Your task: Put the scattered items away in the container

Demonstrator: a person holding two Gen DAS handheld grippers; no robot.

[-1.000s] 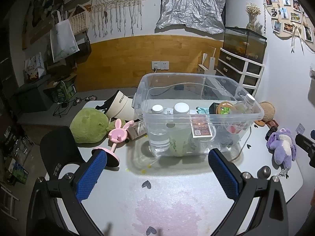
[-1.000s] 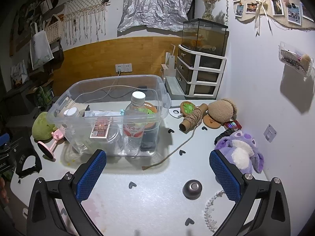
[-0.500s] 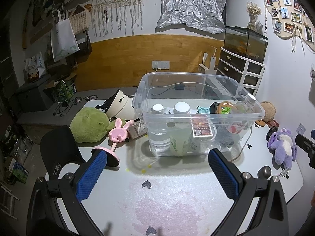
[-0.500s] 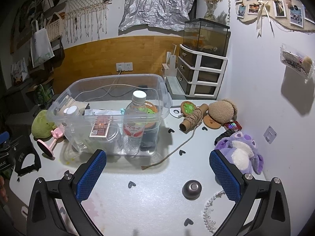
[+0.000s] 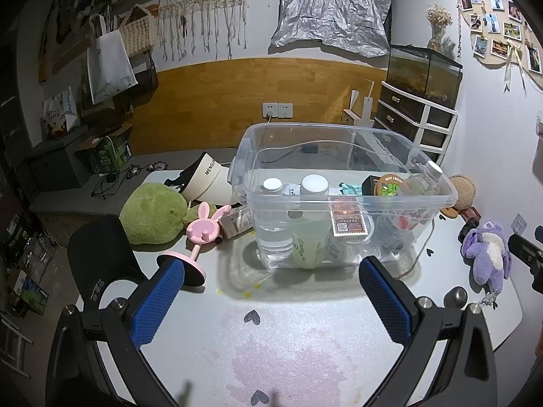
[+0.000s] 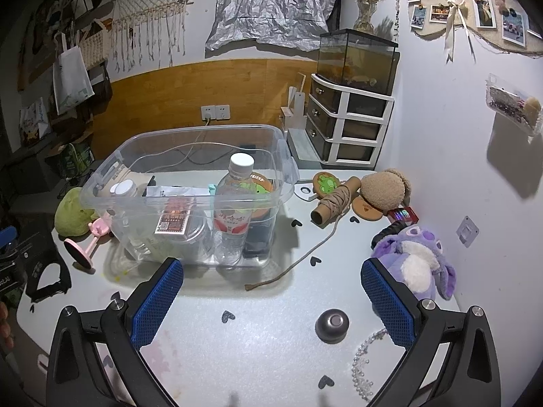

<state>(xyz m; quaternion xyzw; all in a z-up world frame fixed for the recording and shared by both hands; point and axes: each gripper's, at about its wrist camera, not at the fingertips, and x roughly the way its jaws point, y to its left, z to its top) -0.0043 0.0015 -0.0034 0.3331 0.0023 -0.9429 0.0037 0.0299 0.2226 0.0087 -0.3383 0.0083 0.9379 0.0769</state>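
While both grippers, left gripper (image 5: 271,288), right gripper (image 6: 271,288), gape empty, twine spool (image 6: 334,200) lies flat, long axis toward container (image 6: 190,183)

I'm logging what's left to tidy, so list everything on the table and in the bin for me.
storage bin: 1, clear, table centre
bottles: 3 at least, clear with white caps, inside bin
green plush: 1, left of bin
bunny stand: 1, pink, beside green plush
visor cap: 1, cream, behind green plush
twine spool: 1, brown, right of bin
brown plush: 1, far right
purple plush: 1, right edge
metal knob: 1, near front
bead string: 1, white, front right
left claw: open, empty
right claw: open, empty
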